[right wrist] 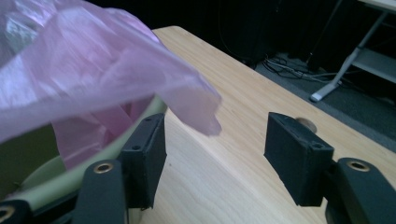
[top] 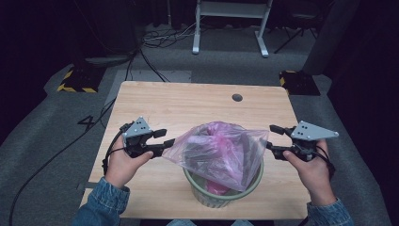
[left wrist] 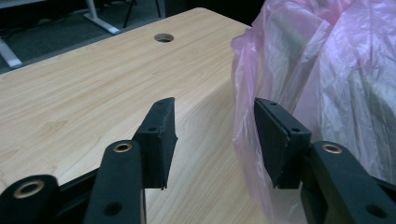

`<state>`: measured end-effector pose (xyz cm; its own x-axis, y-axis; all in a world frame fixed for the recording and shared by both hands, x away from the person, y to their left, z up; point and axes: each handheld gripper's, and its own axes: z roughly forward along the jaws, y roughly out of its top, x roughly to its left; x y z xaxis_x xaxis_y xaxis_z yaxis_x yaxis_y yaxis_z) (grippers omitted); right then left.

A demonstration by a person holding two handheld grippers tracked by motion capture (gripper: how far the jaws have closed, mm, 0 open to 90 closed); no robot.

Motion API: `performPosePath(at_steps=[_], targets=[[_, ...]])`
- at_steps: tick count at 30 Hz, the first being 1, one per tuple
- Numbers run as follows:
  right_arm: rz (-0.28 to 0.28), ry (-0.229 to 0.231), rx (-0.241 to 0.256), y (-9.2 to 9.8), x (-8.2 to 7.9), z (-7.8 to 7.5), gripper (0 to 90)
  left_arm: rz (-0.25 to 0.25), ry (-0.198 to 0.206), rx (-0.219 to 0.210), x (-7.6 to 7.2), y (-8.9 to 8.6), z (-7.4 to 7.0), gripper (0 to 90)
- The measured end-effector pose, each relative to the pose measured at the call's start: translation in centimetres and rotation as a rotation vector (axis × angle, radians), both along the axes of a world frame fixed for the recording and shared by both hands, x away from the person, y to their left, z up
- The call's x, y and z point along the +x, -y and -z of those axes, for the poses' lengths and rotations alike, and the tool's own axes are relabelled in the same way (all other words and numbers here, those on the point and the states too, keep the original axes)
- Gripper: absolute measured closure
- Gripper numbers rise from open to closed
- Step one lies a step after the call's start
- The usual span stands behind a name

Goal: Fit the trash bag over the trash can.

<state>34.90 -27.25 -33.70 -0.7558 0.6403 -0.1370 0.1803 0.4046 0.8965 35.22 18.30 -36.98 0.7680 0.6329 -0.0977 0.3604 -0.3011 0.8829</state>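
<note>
I see the pink bag (top: 221, 153) draped in the green bin (top: 221, 195) at the tabletop's (top: 188, 101) near edge. L gripper (top: 165, 139) fingers apart w/ bag edge between; R gripper (top: 272, 137) fingers apart beside the bag's corner.

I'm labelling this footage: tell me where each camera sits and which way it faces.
High view: above the person's side, looking forward and down at the wooden table; forearms, left hand-held gripper, right hand-held gripper.
Left gripper view: rides that gripper, open jaws beside the pink plastic bag.
Right gripper view: open jaws near the bag's corner and the green bin.
All share bag and table.
</note>
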Motion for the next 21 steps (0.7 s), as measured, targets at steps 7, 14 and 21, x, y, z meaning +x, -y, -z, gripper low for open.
performPosePath(at_steps=[7,14,21], targets=[[-0.099,0.004,-0.019,-1.4,0.4,-0.6,84.5,0.047,-0.008,-0.003,-0.4,1.0,0.2,58.0],[-0.107,0.034,-0.052,-0.9,-1.4,-0.8,90.0,0.067,0.003,-0.022,-1.9,0.6,0.2,55.1],[-0.099,0.042,-0.076,0.7,-3.5,-0.8,90.0,0.053,0.066,-0.034,-4.0,-0.6,-0.5,47.1]])
